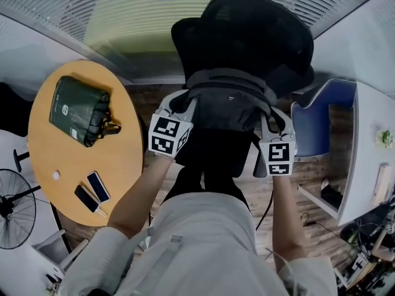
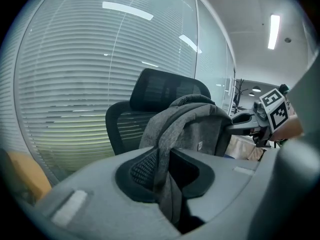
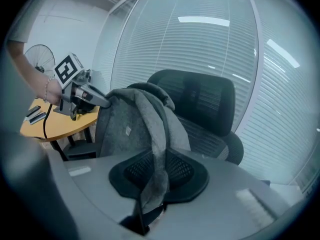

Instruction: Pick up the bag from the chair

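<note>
A grey backpack [image 1: 225, 106] hangs upright in front of a black mesh office chair [image 1: 259, 32]; its bottom is hidden. My left gripper [image 1: 176, 113] is shut on one grey shoulder strap [image 2: 167, 184], which runs down between its jaws. My right gripper [image 1: 271, 128] is shut on the other strap [image 3: 152, 179]. The left gripper view shows the backpack [image 2: 197, 129] before the chair back [image 2: 160, 89], and the right gripper's marker cube [image 2: 274, 109] beyond it. The right gripper view shows the backpack [image 3: 125, 129] and the chair [image 3: 205, 101] from the other side.
A round wooden table [image 1: 68, 159] stands at the left with a dark green bag [image 1: 80, 110] and two phones [image 1: 92, 193]. A fan [image 1: 15, 208] sits at the lower left. A white desk with a blue panel [image 1: 318, 128] is close at the right. A glass wall with blinds stands behind the chair.
</note>
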The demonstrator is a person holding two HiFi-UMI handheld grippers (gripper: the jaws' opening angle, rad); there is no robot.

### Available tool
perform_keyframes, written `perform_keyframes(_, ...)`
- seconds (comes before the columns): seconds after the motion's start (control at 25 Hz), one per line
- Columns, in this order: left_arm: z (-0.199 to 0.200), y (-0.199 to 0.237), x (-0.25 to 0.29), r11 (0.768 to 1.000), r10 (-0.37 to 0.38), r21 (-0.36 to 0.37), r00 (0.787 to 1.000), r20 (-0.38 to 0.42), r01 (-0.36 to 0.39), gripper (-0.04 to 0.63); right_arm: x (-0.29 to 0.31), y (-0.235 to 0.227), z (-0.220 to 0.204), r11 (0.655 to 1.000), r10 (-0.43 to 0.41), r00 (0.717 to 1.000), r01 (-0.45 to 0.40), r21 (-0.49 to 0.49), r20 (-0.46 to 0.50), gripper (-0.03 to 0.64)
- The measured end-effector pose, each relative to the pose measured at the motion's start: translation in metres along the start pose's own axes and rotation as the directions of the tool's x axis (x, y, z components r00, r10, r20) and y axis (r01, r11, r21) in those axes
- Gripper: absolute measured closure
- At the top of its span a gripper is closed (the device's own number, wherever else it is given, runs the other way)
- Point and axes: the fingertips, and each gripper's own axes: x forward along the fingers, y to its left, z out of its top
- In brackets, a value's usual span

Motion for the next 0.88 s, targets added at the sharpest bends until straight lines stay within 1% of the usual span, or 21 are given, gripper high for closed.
perform_keyframes(0.28, 0.014, -0.003, -0.023, 1.0, 0.007, 0.005, 1.0, 0.029, -0.007, 0.541, -0.016, 0.005, 0.017, 1.0, -0.011, 0.999, 0.01, 0.013, 0.03, 0.558)
perform_keyframes(0.52, 0.038, -0.007, -0.039, 1.0, 0.008, 0.021, 0.998, 0.07, -0.009, 0.541, -0.034, 0.001, 0.039, 0.999, -0.028, 0.997, 0.027, 0.019, 0.069, 0.558)
perform_keyframes(0.88, 0.068, -0.016, -0.062, 1.0, 0.009, 0.014, 0.995, 0.101, -0.011, 0.543, -0.057, -0.006, 0.066, 0.999, -0.033, 0.995, 0.03, 0.028, 0.099, 0.558)
